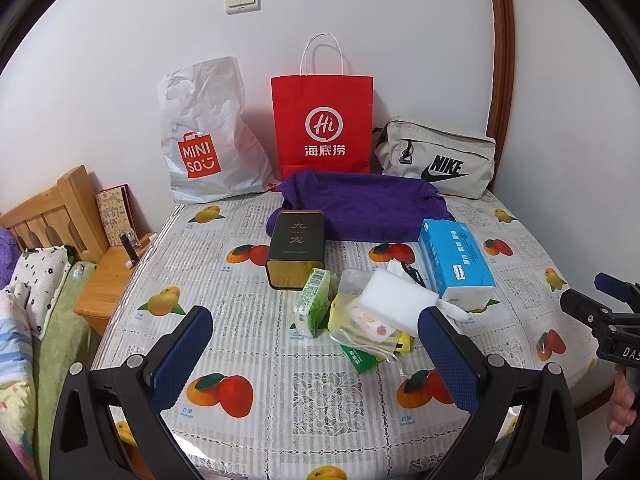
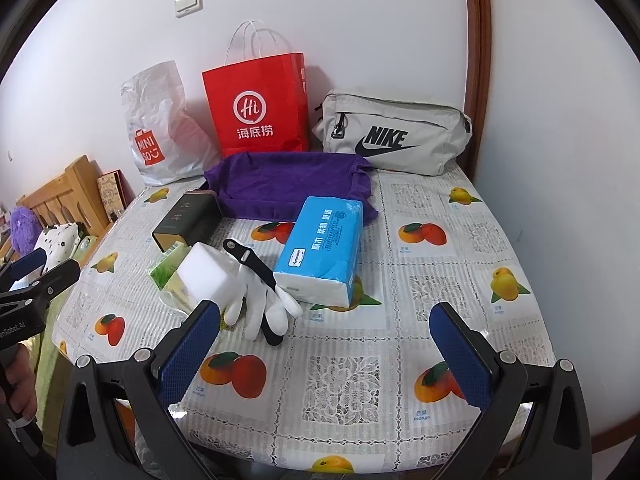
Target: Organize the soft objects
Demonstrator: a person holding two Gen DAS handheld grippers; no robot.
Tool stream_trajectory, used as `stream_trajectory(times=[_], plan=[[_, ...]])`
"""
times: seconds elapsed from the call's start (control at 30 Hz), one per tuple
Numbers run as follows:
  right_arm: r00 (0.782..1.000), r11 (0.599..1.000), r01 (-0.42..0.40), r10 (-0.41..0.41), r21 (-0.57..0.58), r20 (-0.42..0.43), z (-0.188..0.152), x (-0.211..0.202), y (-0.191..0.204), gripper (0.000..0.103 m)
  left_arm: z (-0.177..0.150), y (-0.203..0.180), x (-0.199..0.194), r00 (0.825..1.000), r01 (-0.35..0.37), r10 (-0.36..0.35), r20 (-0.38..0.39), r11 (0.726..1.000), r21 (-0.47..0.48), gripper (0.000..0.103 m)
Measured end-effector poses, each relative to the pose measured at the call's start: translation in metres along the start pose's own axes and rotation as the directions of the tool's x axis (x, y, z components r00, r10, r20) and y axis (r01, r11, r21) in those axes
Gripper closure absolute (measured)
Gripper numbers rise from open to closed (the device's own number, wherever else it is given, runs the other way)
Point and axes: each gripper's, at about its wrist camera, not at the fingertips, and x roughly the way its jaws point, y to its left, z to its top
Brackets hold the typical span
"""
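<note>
A purple towel (image 1: 360,208) (image 2: 288,188) lies at the back of the table. A blue tissue pack (image 1: 454,258) (image 2: 322,248) lies in front of it. A white sponge block (image 1: 394,292) (image 2: 208,274) rests on a pile with a green packet (image 1: 314,304) (image 2: 164,270) and a small printed pouch (image 1: 368,324). A white glove (image 2: 260,304) with a black strap lies beside the sponge. My left gripper (image 1: 316,352) is open and empty, just short of the pile. My right gripper (image 2: 328,348) is open and empty over the table's front.
A black tin box (image 1: 296,250) (image 2: 188,220) lies left of the pile. A white Miniso bag (image 1: 204,132), a red paper bag (image 1: 324,120) and a grey Nike pouch (image 1: 440,158) stand against the wall. A wooden nightstand (image 1: 108,280) and a bed are on the left.
</note>
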Motion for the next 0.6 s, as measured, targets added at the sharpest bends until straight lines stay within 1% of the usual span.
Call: stream_trajectory(times=[0.6], plan=[[1.0, 1.0, -0.006, 0.006, -0.012, -0.003, 0.0003, 0.0013, 0.0009, 0.0, -0.0012, -0.001, -0.0006, 1.0, -0.002, 0.002, 0.002, 1.0, 0.0, 0.0]])
